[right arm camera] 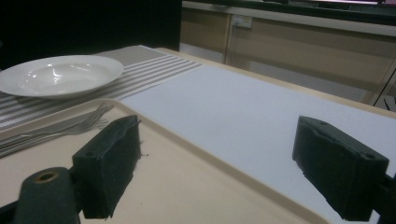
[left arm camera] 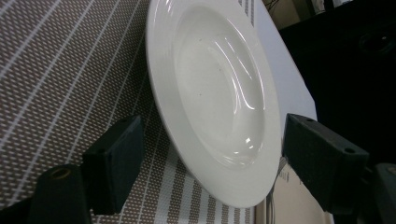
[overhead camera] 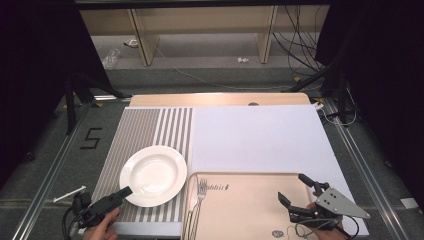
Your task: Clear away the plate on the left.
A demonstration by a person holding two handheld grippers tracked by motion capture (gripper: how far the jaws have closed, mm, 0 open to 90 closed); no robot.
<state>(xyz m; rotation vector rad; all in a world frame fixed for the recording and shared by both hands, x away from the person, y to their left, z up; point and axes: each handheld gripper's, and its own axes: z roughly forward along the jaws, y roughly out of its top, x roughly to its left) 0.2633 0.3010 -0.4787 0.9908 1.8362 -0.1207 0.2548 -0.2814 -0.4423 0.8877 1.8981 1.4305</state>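
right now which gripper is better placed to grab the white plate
Left. The left gripper is open at the near rim of the white plate, jaws either side. The right gripper hangs open over the beige tray.

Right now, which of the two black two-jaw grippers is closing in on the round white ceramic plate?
The left gripper: its open jaws straddle the near rim of the round white ceramic plate on the striped placemat. The right gripper hovers open over the beige tray.

Even overhead light; dark surroundings; glare streaks on plate (left arm camera: 219,88); nearby gripper parts blurred.
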